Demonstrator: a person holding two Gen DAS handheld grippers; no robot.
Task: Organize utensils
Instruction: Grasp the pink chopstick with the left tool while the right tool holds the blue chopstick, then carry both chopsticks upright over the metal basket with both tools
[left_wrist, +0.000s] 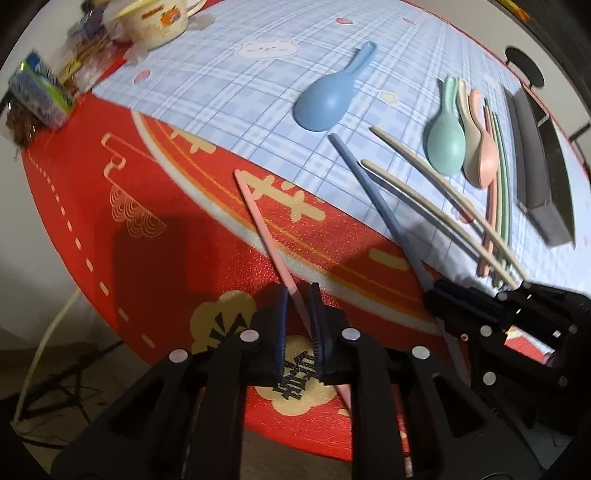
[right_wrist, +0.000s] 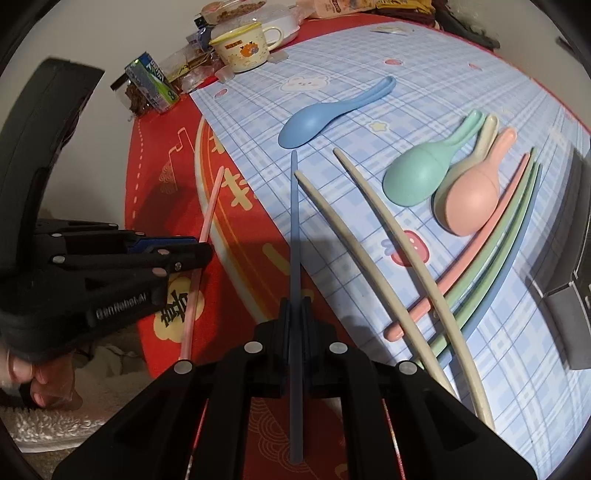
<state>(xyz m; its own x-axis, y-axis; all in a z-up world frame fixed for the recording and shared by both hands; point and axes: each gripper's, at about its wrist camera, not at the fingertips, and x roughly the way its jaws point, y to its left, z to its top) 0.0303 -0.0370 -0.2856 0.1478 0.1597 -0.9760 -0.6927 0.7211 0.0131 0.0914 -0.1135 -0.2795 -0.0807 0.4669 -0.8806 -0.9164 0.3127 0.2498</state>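
Black left tongs (right_wrist: 199, 254), marked "GenRobot.AI", pinch a thin pink chopstick (left_wrist: 258, 218); right tongs (right_wrist: 295, 314) clamp a slim blue chopstick (right_wrist: 294, 221) at lower centre.

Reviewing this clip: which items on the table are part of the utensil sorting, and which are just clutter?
Job items:
- pink plastic chopstick, between the left gripper pads
- blue plastic chopstick, clamped in the right gripper
- two beige chopsticks
- blue plastic spoon
- green, beige and pink spoons
- sorted chopstick row

Lying about:
- cream mug
- snack packets
- black box
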